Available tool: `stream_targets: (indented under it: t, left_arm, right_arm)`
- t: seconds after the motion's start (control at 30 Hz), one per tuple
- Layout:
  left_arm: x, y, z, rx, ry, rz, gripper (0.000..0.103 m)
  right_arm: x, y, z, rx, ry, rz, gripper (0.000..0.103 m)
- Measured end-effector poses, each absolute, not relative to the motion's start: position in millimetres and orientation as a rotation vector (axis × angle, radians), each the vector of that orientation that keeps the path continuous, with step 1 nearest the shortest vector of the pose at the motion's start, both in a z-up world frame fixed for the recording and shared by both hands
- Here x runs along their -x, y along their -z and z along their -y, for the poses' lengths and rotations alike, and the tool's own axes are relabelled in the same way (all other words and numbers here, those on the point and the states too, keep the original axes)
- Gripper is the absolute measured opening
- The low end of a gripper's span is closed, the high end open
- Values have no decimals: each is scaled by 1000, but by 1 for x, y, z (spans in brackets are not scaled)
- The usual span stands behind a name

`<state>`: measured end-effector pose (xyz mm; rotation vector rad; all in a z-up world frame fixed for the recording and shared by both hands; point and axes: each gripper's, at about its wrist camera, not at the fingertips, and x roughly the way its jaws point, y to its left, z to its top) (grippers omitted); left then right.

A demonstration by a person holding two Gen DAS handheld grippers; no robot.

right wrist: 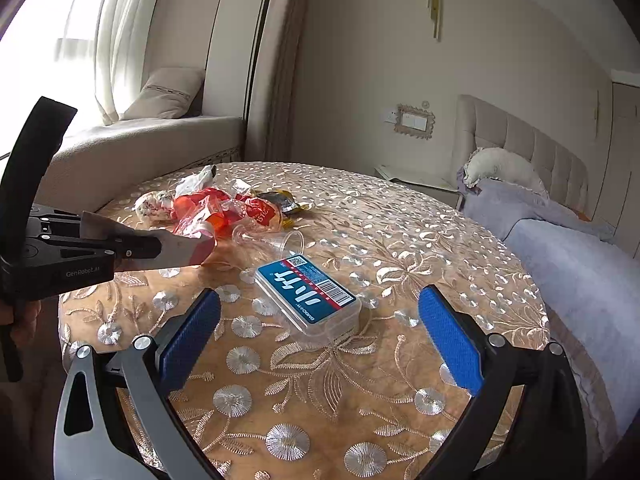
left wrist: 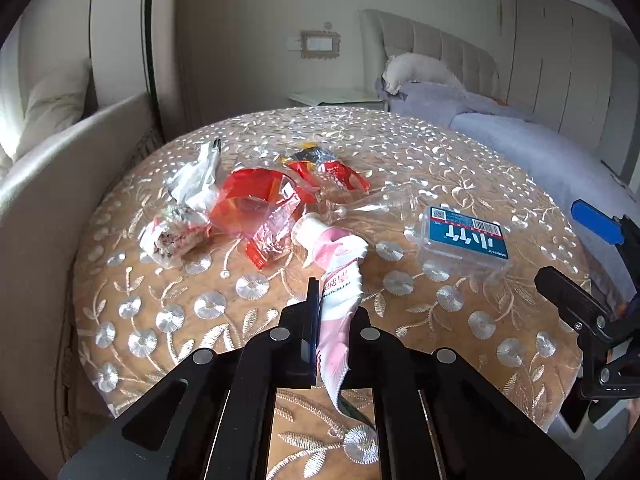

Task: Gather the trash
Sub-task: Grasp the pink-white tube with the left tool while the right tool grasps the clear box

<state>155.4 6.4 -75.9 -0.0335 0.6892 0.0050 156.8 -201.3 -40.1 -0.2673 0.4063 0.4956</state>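
The desk (right wrist: 400,240) wears a tan cloth stitched with glossy silver flowers, and at its 10 o'clock edge lie crinkly red plastic wrappers (left wrist: 256,208) and crumpled white paper (left wrist: 196,176). A clear hard plastic box (right wrist: 308,300) with a smooth blue label lies beside a thin see-through cup (right wrist: 276,240). The left hand-held gripper (left wrist: 332,320), matt black, pinches a soft pink-and-white tube (left wrist: 340,272); the right hand-held gripper (right wrist: 320,344) has ribbed blue pads (right wrist: 448,340).
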Motion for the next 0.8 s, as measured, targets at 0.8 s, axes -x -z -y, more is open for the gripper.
stream_targets:
  t: [0.8]
  left_arm:
    - [-138, 38, -2, 72, 70, -584, 4]
  right_arm:
    - [-221, 62, 167, 393, -615, -640, 98]
